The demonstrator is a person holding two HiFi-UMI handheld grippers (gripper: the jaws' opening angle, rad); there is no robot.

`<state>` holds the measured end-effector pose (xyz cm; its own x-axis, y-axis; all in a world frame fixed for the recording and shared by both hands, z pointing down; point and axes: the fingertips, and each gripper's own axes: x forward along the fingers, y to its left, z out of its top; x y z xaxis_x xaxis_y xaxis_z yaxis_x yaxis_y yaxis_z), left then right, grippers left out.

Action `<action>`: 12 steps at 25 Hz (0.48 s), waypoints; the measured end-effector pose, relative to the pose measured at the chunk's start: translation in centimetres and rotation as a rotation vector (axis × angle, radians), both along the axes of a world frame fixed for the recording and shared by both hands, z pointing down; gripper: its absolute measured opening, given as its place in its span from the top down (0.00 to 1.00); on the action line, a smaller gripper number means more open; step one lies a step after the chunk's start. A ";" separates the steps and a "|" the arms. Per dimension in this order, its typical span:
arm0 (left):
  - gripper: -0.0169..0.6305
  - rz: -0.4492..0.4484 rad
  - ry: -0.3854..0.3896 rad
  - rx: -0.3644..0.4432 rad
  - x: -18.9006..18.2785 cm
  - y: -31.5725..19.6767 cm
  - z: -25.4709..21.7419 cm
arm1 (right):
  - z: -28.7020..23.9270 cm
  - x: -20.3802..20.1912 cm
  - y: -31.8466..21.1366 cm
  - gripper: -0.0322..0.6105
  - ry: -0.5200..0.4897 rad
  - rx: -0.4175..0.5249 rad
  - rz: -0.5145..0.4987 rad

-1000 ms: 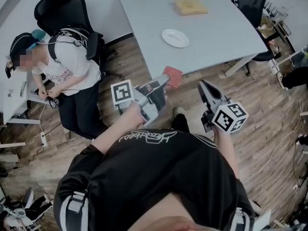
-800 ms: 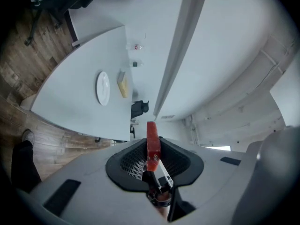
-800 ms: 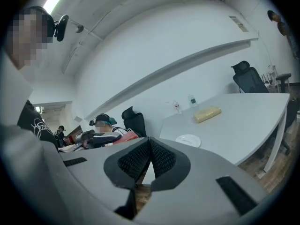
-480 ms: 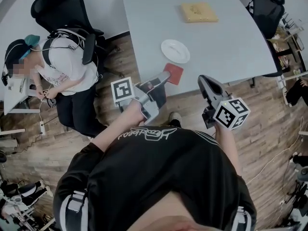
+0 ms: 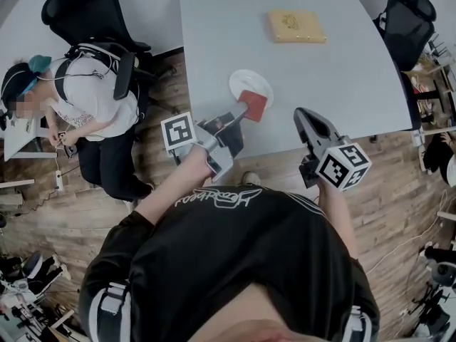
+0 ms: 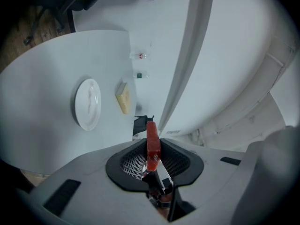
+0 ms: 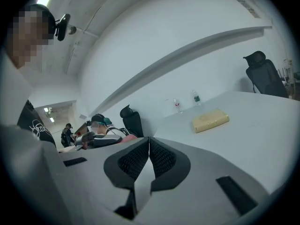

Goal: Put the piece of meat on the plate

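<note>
The left gripper (image 5: 241, 114) pinches the red piece of meat (image 5: 254, 105), which overlaps the white plate (image 5: 241, 82)'s near rim on the table (image 5: 342, 77). The right gripper (image 5: 300, 115) is pressed together, empty.

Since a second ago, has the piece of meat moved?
Yes. The piece of meat has advanced from off the table to the plate, at its near rim.

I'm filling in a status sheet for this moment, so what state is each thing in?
left hand-held gripper: shut on the piece of meat.
right hand-held gripper: shut, nothing in it.
piece of meat: clamped edge-up, in the air, not yet on the plate.
plate: empty, flat on the table.
tan slab: lying flat on the table, away from both grippers.
</note>
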<state>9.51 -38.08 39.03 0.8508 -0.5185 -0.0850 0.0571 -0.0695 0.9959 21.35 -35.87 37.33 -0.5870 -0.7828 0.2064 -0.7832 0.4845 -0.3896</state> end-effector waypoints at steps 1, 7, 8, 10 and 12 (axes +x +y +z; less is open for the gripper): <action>0.84 -0.009 -0.001 -0.002 0.2 -0.3 0.2 | 0.1 0.4 -0.3 0.94 -0.007 -0.001 0.000; 0.84 -0.049 -0.012 -0.019 1.5 -1.8 1.4 | 1.6 2.0 -2.0 0.94 -0.030 -0.020 -0.031; 0.84 -0.054 -0.015 -0.024 1.6 -2.2 1.7 | 1.7 2.1 -2.5 0.94 -0.029 -0.023 -0.038; 0.84 -0.065 -0.019 -0.033 1.7 -2.7 2.1 | 2.0 2.1 -3.3 0.94 -0.019 -0.025 -0.055; 0.84 -0.079 -0.025 -0.040 1.6 -2.8 2.5 | 2.1 1.9 -3.6 0.94 -0.016 -0.024 -0.074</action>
<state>11.15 -40.93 41.51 0.8084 -0.5871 -0.0424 0.0282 -0.0334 0.9990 23.29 -39.48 39.47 -0.6466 -0.7319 0.2151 -0.7392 0.5314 -0.4138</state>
